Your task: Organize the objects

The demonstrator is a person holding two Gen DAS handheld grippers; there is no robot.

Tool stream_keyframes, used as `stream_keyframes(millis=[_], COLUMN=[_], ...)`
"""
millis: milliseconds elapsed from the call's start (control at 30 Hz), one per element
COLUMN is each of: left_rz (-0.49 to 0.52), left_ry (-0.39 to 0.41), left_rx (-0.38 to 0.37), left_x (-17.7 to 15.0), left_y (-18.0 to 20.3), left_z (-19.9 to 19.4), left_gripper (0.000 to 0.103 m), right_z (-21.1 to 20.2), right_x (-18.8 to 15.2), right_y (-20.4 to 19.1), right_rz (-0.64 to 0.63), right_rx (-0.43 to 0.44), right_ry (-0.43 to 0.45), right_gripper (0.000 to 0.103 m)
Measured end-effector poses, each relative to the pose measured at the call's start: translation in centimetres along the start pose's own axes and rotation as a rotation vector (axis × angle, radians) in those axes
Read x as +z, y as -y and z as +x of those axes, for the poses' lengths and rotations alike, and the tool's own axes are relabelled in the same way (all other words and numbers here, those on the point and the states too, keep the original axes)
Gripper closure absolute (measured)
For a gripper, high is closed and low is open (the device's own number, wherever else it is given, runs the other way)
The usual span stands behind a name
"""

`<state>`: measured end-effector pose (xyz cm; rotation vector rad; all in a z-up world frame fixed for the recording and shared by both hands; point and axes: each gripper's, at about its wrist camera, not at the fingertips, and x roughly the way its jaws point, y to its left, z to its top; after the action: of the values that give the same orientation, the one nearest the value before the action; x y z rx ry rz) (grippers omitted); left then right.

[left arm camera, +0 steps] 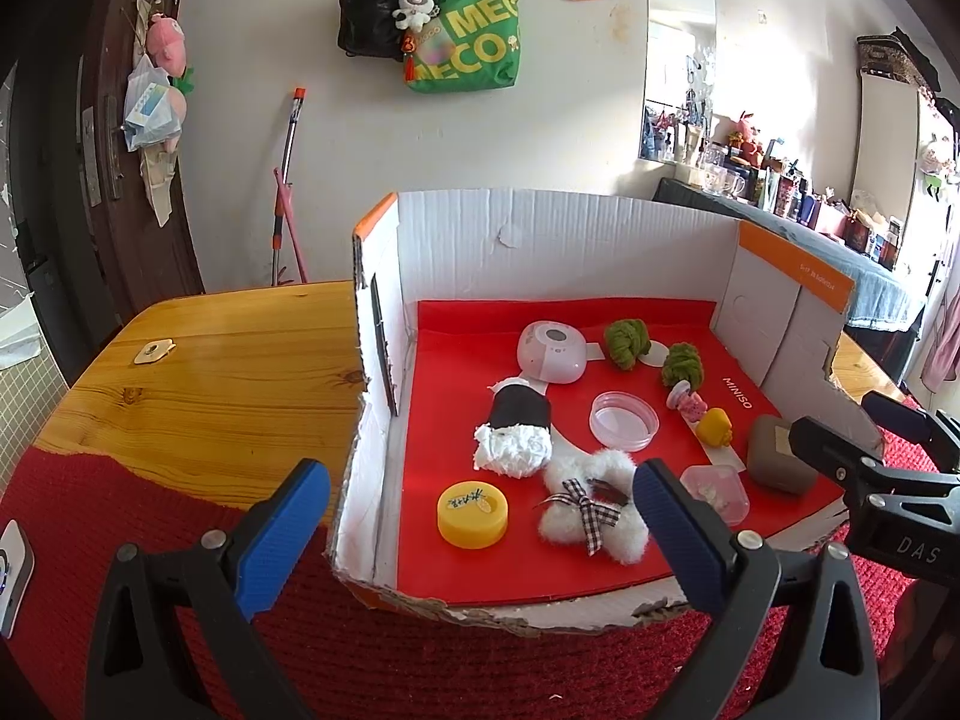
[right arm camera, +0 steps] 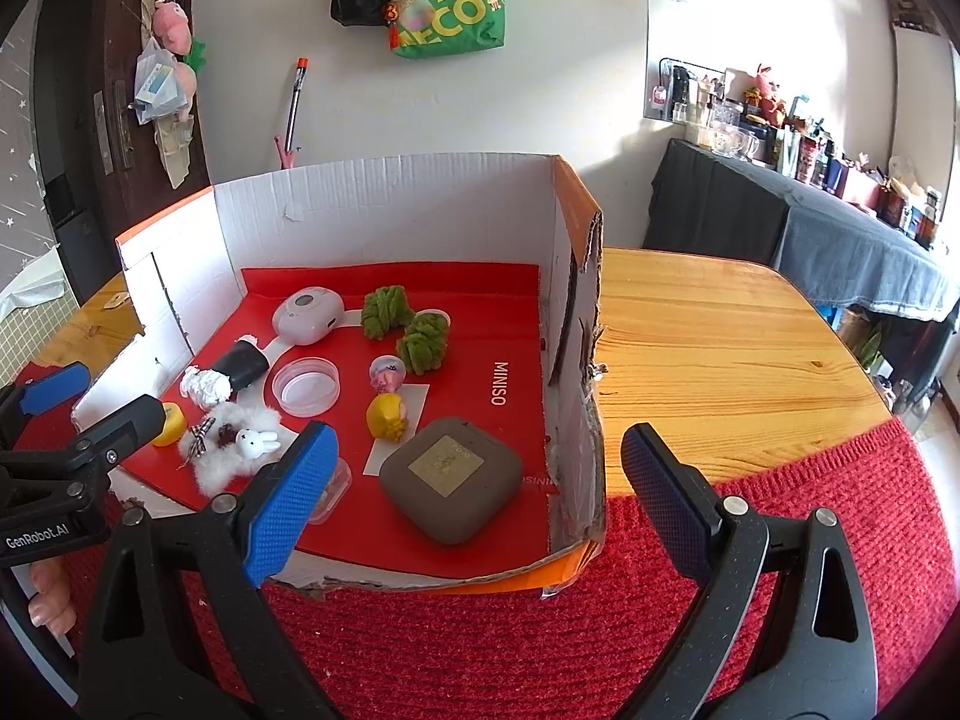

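Note:
A white cardboard box (left arm camera: 540, 240) (right arm camera: 384, 204) with a red liner holds several small things: a yellow round tin (left arm camera: 473, 514), a white fluffy clip with a check bow (left arm camera: 591, 507) (right arm camera: 234, 447), a black-and-white roll (left arm camera: 517, 427) (right arm camera: 231, 375), a clear round lid (left arm camera: 624, 420) (right arm camera: 306, 387), a pink-white device (left arm camera: 552, 351) (right arm camera: 307, 316), two green yarn balls (left arm camera: 627, 343) (right arm camera: 387, 312), a yellow figure (left arm camera: 714, 426) (right arm camera: 387, 416), a brown square case (left arm camera: 780, 453) (right arm camera: 450, 480). My left gripper (left arm camera: 480, 540) is open and empty at the box's front. My right gripper (right arm camera: 480, 498) is open and empty over the front right corner.
The box stands on a wooden table (left arm camera: 210, 372) (right arm camera: 720, 330) with a red knitted mat (left arm camera: 360, 660) (right arm camera: 600, 630) at the front. A small tag (left arm camera: 153, 352) lies on the table's left. A cluttered dark shelf (right arm camera: 840, 210) stands at the right.

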<state>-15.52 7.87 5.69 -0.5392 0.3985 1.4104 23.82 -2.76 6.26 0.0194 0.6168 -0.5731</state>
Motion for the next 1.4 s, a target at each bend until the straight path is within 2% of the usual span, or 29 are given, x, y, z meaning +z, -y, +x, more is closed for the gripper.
stream_keyframes(millis=[800,1100,1400], left_rz=[0.008,0.010,0.002], left_ry=[-0.005,-0.010,0.005], left_rx=[-0.030,-0.033,-0.045], left_x=[0.0,0.0,0.1], left_y=[-0.3,-0.2,-0.5], left_z=[0.0,0.0,-2.0], left_gripper=[0.000,0.000,0.000], right_z=[-0.2,-0.4,-2.3], right_x=[-0.1,-0.1,0.0], right_y=[0.1,-0.6,-0.6], right_rz=[-0.002,-0.042,-0.034], right_rx=[-0.002,-0.020,-0.012], right_ry=[0.001,0.006,0.030], right_gripper=[0.005,0.005,0.005])
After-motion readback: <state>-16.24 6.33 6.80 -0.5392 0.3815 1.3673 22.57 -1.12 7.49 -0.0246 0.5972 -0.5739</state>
